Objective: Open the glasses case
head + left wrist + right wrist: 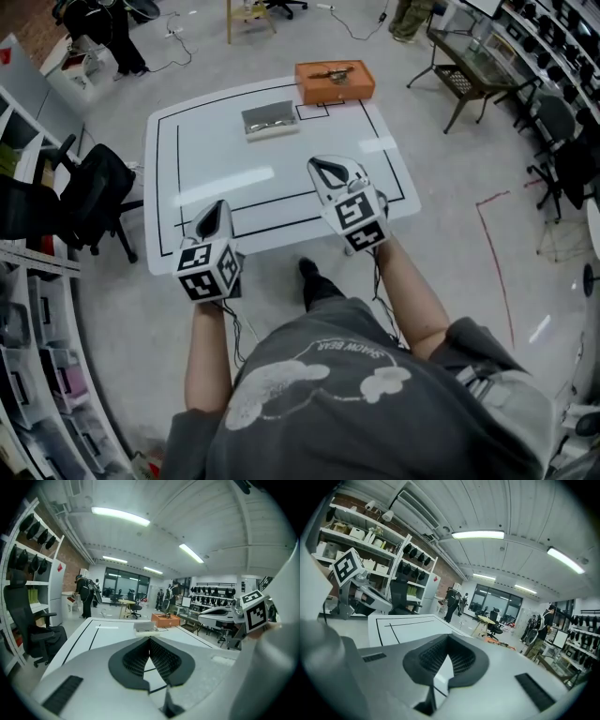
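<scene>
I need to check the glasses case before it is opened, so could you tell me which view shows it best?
The head view: the glasses case lies unobstructed on the white table, seen from above. The left gripper view shows it only small, far off and nearly edge-on. The right gripper view does not show it.

Bench (187, 150) straight ahead of the person. Glasses case (270, 119) lies on the bench's far half, near centre. Box (334, 82) sits behind and to the right of the case, at the bench's far edge. Left gripper (219, 206) is over the near-left edge. Right gripper (324, 169) is over the near-right part. Both are well apart from the case. Chair (94, 192) stands on the floor, left of the bench.
</scene>
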Demonstrator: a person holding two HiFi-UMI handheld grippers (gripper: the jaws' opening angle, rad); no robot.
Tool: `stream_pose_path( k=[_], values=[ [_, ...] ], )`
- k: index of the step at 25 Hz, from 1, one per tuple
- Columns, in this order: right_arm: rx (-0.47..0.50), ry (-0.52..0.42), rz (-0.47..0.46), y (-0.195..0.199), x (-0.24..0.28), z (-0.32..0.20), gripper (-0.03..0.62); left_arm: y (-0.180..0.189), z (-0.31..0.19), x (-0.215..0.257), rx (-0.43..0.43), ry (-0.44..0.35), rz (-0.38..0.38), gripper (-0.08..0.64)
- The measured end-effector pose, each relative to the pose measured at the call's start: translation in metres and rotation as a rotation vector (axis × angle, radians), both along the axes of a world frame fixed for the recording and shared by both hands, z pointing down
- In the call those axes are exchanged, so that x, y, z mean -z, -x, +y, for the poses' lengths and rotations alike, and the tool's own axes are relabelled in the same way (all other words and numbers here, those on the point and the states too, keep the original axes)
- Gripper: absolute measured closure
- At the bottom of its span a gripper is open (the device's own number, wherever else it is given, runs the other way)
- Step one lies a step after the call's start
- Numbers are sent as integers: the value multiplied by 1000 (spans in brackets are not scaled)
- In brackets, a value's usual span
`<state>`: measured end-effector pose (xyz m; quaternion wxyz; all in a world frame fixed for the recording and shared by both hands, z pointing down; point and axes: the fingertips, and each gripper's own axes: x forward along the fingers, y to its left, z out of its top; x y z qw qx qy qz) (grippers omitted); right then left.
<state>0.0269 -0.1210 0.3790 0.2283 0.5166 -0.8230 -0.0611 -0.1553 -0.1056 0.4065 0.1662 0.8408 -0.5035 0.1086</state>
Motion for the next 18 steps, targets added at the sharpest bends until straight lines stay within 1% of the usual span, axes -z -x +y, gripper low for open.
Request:
stream_pose_path(
  k=[5, 8, 13, 18],
  values=[
    [13, -3, 1, 18, -3, 42, 592, 10, 45, -2, -10, 3, 1, 558],
    [10, 3, -5, 28, -6, 67, 592, 18, 69, -7, -19, 19, 1, 558],
    [-4, 40, -20, 31, -24, 111, 592, 22, 106, -17, -49, 39, 7, 558],
    [-19, 65, -24, 34, -37, 140, 592, 28, 132, -27, -65, 51, 12, 558]
  ],
)
